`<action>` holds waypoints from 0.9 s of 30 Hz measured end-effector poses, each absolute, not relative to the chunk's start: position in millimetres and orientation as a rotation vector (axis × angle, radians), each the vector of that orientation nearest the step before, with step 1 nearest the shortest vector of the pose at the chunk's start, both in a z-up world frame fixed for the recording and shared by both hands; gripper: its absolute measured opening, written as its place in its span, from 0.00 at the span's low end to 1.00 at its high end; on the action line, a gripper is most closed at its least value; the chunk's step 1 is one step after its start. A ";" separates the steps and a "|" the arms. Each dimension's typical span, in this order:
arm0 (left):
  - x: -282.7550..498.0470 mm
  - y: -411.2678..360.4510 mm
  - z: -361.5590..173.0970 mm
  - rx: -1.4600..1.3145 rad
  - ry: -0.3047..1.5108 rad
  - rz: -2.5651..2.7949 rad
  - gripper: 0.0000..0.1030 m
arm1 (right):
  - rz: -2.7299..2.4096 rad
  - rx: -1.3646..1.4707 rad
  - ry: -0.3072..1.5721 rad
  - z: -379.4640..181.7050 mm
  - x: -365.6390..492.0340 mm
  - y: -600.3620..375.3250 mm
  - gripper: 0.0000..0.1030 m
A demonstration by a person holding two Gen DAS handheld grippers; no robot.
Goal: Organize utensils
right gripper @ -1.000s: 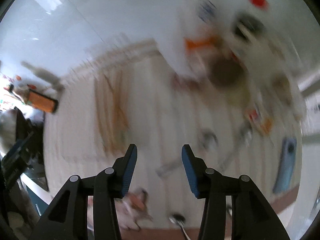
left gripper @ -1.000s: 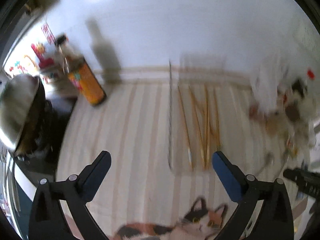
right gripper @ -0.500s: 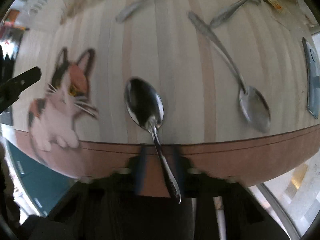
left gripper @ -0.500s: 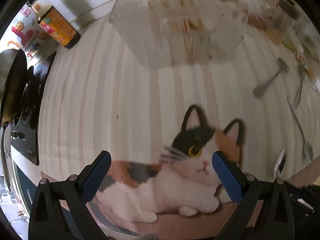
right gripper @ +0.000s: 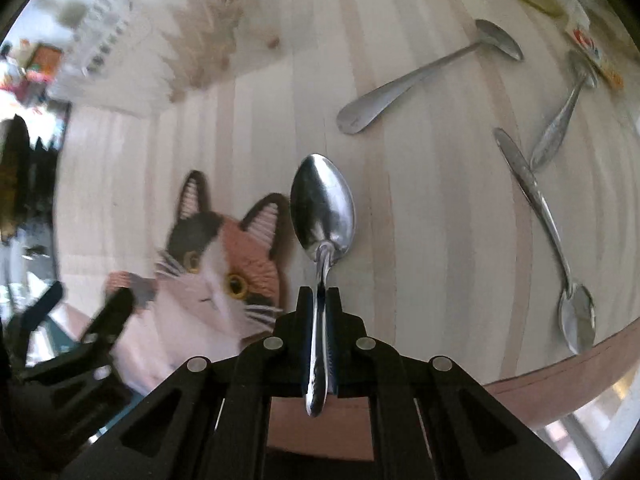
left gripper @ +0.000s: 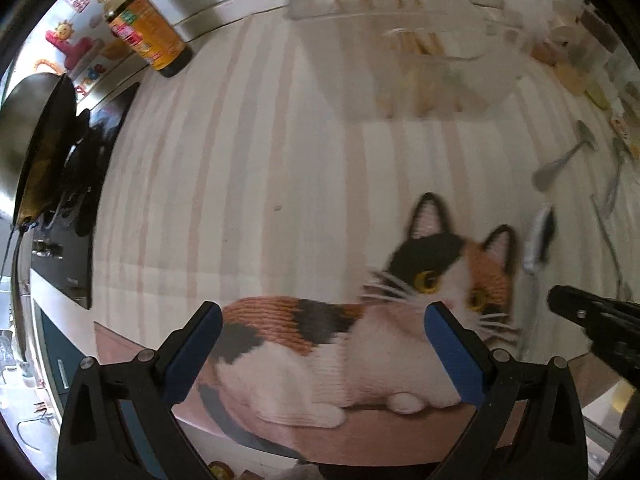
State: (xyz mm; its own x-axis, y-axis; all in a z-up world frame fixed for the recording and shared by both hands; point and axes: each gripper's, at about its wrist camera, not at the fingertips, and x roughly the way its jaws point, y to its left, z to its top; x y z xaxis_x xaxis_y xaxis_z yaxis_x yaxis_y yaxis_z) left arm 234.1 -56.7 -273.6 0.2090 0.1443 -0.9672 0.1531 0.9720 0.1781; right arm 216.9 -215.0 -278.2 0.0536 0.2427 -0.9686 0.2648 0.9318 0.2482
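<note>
My right gripper [right gripper: 320, 296] is shut on the handle of a steel spoon [right gripper: 323, 208], bowl pointing forward above the striped table near its front edge. The same spoon [left gripper: 538, 240] shows blurred in the left wrist view, with the right gripper [left gripper: 592, 320] behind it. My left gripper [left gripper: 322, 344] is open and empty over the cat picture [left gripper: 360, 328]. Three more spoons lie on the table to the right [right gripper: 424, 76] [right gripper: 560, 120] [right gripper: 548, 232]. A clear plastic tray [left gripper: 400, 32] with wooden chopsticks [left gripper: 416, 44] in it stands at the back.
A brown sauce bottle [left gripper: 148, 32] stands at the back left by the wall. A stove with a steel pan [left gripper: 36, 136] is left of the table. Packets and small items [left gripper: 576, 68] crowd the back right. The table's front edge [right gripper: 560, 376] is close.
The right gripper has closed on the spoon that lay at the table's front edge and lifted it. The left gripper has pulled back slightly and stays open.
</note>
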 end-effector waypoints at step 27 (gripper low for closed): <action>237.1 -134.3 -318.4 0.267 1.465 -0.219 0.04 | -0.209 0.494 1.483 -277.2 120.5 -385.9 0.08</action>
